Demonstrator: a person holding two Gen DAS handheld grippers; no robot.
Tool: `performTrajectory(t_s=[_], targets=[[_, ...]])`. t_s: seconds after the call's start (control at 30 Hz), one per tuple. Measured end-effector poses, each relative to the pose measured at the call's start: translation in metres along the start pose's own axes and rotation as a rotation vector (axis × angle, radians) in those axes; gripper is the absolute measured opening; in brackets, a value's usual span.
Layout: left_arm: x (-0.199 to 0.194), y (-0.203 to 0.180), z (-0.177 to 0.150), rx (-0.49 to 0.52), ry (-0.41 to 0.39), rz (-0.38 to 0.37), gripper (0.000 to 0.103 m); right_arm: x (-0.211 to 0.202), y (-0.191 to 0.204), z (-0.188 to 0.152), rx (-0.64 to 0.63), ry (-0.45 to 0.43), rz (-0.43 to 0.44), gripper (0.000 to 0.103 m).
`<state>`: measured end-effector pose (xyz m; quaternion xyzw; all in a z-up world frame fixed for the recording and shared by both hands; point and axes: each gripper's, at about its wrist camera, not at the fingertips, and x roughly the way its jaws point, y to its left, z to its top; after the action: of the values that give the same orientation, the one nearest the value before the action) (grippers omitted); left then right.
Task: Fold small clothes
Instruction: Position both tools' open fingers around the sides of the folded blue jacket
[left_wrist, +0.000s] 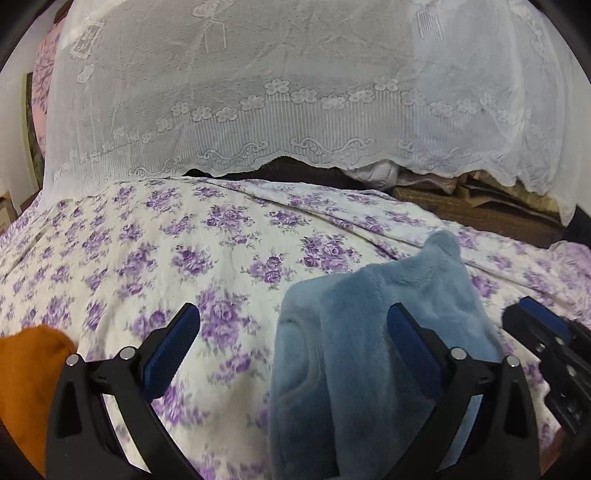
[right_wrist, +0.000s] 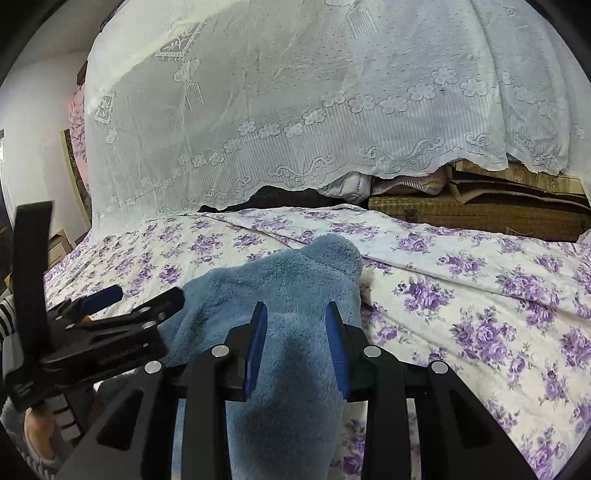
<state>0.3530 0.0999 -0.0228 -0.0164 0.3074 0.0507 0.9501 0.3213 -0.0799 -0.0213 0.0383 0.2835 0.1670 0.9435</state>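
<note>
my right gripper (right_wrist: 297, 326) straddles the blue fleece garment (right_wrist: 280, 295), pads not pressing. my left gripper (left_wrist: 293, 325) gapes wide, empty. the garment lies on the flowered sheet (left_wrist: 147, 240) at five o'clock.

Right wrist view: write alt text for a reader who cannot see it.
A fluffy blue garment lies on a purple-flowered bedsheet, passing between the blue pads of the right claw, which stand slightly apart. The left claw reaches in from the left edge, and a white lace curtain hangs behind the bed.
</note>
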Motion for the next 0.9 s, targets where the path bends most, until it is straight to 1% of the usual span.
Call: performTrajectory(t_s=[0.17,0.33,0.43,0.47,0.5,0.57,0.67,0.9], targets=[[0.027,0.004,-0.012,0.001,0.057,0.031,0.099,0.009,-0.002,0.0,-0.002,0.012,0.004,0.033],[0.031,0.008,-0.022,0.008,0.065,0.064,0.099,0.027,-0.001,-0.013,-0.024,0.071,-0.019,0.033],[0.033,0.001,-0.028,0.048,0.057,0.095,0.099,0.036,-0.003,-0.021,-0.025,0.1,-0.044,0.04],[0.034,0.001,-0.029,0.049,0.059,0.095,0.099,0.04,-0.006,-0.025,-0.022,0.107,-0.054,0.045],[0.035,0.002,-0.03,0.045,0.063,0.091,0.099,0.043,-0.009,-0.028,-0.007,0.113,-0.054,0.048],[0.04,0.006,-0.032,0.026,0.08,0.069,0.099,0.048,-0.019,-0.032,0.046,0.128,-0.028,0.055],[0.044,0.01,-0.035,-0.003,0.098,0.04,0.099,0.051,-0.028,-0.034,0.093,0.141,0.003,0.059],[0.042,0.01,-0.038,-0.009,0.083,0.038,0.099,0.053,-0.031,-0.038,0.115,0.136,0.013,0.062]])
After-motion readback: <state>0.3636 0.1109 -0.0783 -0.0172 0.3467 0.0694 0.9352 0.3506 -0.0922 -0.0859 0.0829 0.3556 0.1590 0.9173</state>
